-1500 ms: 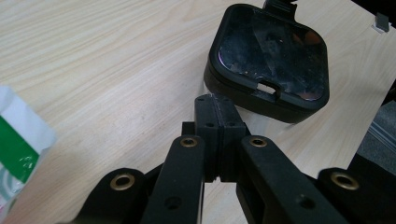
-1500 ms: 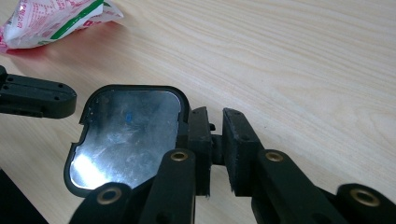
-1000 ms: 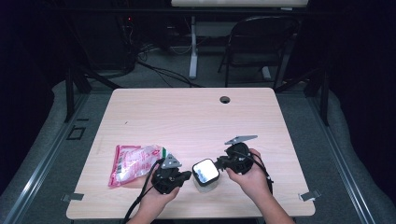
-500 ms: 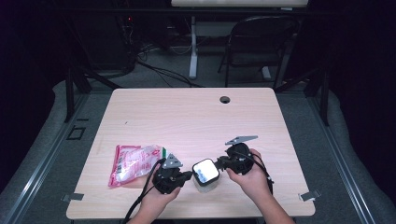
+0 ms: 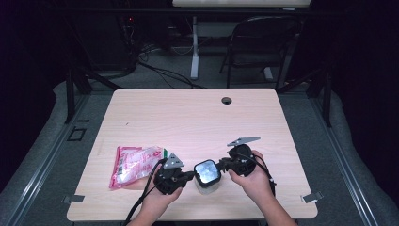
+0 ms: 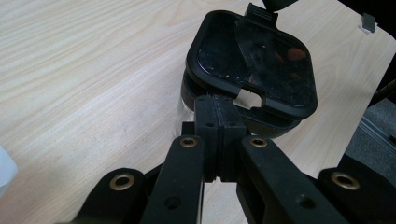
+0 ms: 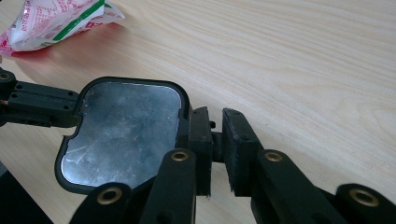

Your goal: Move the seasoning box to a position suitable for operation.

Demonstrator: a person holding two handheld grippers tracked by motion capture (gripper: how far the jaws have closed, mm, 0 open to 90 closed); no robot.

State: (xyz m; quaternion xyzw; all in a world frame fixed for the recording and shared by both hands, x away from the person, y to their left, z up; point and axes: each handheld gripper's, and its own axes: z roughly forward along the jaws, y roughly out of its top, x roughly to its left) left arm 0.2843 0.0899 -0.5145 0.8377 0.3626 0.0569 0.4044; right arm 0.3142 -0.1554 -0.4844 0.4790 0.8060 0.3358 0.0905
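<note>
A small clear box (image 5: 207,181) with a black-rimmed lid (image 5: 207,171) sits near the front edge of a wooden table (image 5: 197,117). Two hand-held grippers meet at it. The left gripper (image 5: 190,175) is pinched fully closed at the lid's left rim (apparently on a small tab). The right gripper (image 5: 222,165) grips a latch on the opposite rim – its jaws nearly together. A red-and-white packet (image 5: 134,164) lies well left of the box. The lid looks slightly lifted. To open it cleanly, one gripper should brace the box while the other eases its latch up gently – no jerking, or the box tips.
</note>
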